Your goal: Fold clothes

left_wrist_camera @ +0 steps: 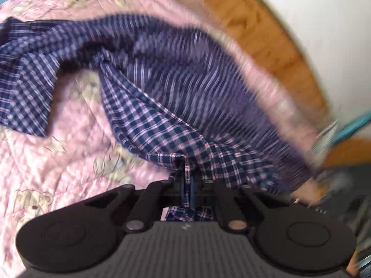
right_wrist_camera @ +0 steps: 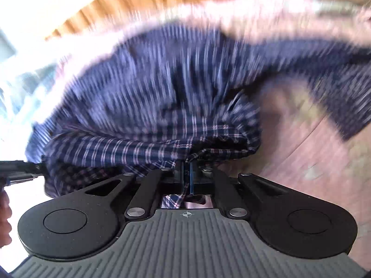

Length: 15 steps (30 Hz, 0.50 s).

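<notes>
A navy plaid shirt [left_wrist_camera: 162,85] with thin pink lines lies rumpled across a pink quilted bedspread [left_wrist_camera: 58,153]. My left gripper [left_wrist_camera: 187,178] is shut on a bunched edge of the shirt, and a scrap of the cloth shows behind the jaws. In the right wrist view the same plaid shirt [right_wrist_camera: 162,88] fills the middle, blurred. My right gripper [right_wrist_camera: 187,173] is shut on a gathered hem of it. The left gripper [right_wrist_camera: 20,171] shows at the left edge of the right wrist view, also against the shirt.
A wooden headboard or bed frame [left_wrist_camera: 262,27] runs behind the bedspread, with a white wall [left_wrist_camera: 324,11] beyond. A hand [right_wrist_camera: 4,217] shows at the left edge of the right wrist view. Bear prints dot the bedspread [right_wrist_camera: 313,150].
</notes>
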### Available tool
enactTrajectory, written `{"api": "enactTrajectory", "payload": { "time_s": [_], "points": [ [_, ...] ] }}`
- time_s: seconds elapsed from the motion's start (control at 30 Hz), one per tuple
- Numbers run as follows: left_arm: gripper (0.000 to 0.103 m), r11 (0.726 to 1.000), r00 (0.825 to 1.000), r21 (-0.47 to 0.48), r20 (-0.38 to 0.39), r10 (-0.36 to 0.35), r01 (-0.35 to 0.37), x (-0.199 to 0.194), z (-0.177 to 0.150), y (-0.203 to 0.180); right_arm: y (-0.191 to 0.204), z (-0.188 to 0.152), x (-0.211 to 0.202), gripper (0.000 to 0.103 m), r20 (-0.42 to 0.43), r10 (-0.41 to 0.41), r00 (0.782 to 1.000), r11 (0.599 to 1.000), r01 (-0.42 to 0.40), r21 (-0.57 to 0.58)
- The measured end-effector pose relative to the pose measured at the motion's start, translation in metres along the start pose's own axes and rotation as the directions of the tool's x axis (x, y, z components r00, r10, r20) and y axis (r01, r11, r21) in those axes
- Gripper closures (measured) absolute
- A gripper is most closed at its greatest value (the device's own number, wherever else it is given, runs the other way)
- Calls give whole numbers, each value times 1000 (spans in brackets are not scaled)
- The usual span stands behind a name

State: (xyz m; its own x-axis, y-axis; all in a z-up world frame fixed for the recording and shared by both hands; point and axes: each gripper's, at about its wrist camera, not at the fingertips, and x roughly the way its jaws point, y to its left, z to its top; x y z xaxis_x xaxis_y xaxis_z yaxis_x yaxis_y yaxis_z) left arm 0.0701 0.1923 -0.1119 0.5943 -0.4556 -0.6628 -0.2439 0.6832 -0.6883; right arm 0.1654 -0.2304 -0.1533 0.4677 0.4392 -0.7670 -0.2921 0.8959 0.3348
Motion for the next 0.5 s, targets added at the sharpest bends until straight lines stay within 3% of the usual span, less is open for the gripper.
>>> {"api": "enactTrajectory", "payload": {
  "time_s": [0.1, 0.13, 0.17, 0.2, 0.23, 0.27, 0.3, 0.33, 0.43, 0.5],
  "points": [
    [100, 972, 986, -174, 80, -147, 159, -76, 42, 22, -18, 25, -79, 103, 72, 119, 990, 992, -122, 39],
    [100, 971, 986, -181, 88, -145, 159, -88, 53, 33, -25, 31, -100, 102, 86, 154, 984, 986, -159, 53],
    [98, 979, 991, -162, 78, -112, 124, -91, 62, 42, -32, 34, -111, 102, 89, 146, 985, 986, -152, 62],
    [87, 988, 997, -139, 59, -59, 66, -90, 68, 52, -40, 32, -109, 99, 65, 138, 988, 987, -143, 76],
    [80, 993, 999, -109, 22, 41, -38, -80, 68, 61, -48, 30, -104, 95, 37, 126, 991, 987, -129, 93],
    [69, 986, 990, -81, -13, 142, -143, -69, 66, 72, -56, 23, -89, 72, -15, 94, 995, 988, -91, 127],
    [68, 972, 974, -66, -45, 222, -225, -58, 58, 82, -63, 15, -73, 54, -67, 54, 996, 987, -44, 154],
    [68, 964, 965, -54, -68, 255, -259, -52, 44, 90, -65, 2, -61, 54, -111, -15, 994, 988, 32, 151],
    [65, 936, 930, -4, -119, 348, -351, -38, 3, 110, -59, -38, -62, 55, -138, -117, 983, 985, 133, 114],
    [55, 927, 925, 92, -85, 370, -363, -42, -28, 102, -55, -64, -64, 49, -155, -184, 971, 976, 199, 88]
  ]
}}
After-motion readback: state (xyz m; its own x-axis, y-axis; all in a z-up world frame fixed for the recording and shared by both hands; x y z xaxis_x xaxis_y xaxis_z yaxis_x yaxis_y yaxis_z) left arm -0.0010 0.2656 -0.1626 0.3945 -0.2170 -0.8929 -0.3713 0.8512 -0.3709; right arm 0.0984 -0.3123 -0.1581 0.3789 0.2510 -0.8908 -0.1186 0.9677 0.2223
